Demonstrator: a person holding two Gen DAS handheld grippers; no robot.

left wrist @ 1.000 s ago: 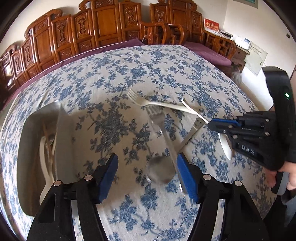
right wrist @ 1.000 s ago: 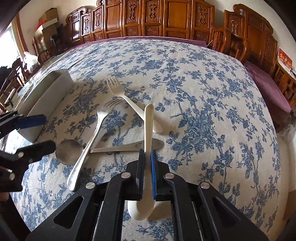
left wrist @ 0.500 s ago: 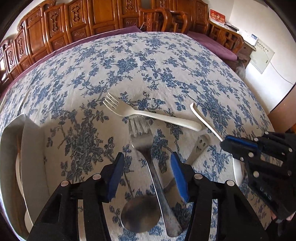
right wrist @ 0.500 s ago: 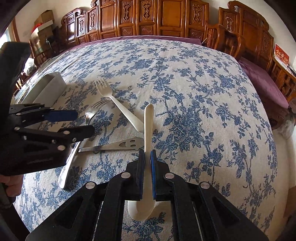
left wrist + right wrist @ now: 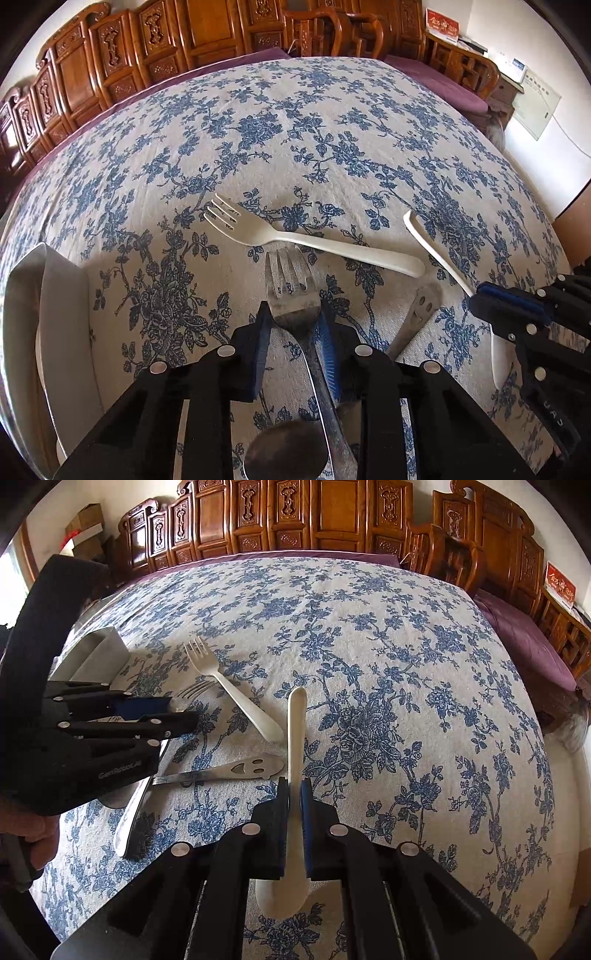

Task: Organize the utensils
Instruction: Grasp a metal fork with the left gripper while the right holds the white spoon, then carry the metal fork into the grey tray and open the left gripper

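My left gripper (image 5: 293,314) has closed on the neck of a metal fork (image 5: 291,295) that lies on the floral tablecloth; its handle runs back between the fingers. A metal spoon (image 5: 284,452) with a smiley-face handle end (image 5: 424,302) lies under it. A white plastic fork (image 5: 295,236) lies just beyond. My right gripper (image 5: 294,794) is shut on a white plastic spoon (image 5: 296,731), handle pointing forward, bowl (image 5: 282,893) under the fingers. The right gripper also shows in the left wrist view (image 5: 509,306).
A metal utensil tray (image 5: 48,332) holding white utensils sits at the left, also in the right wrist view (image 5: 92,657). Carved wooden chairs (image 5: 332,520) ring the far side of the table. The table edge drops off at the right.
My left gripper has moved forward along the metal fork and closed from wide open onto its neck. My right gripper has kept the white spoon and barely moved.
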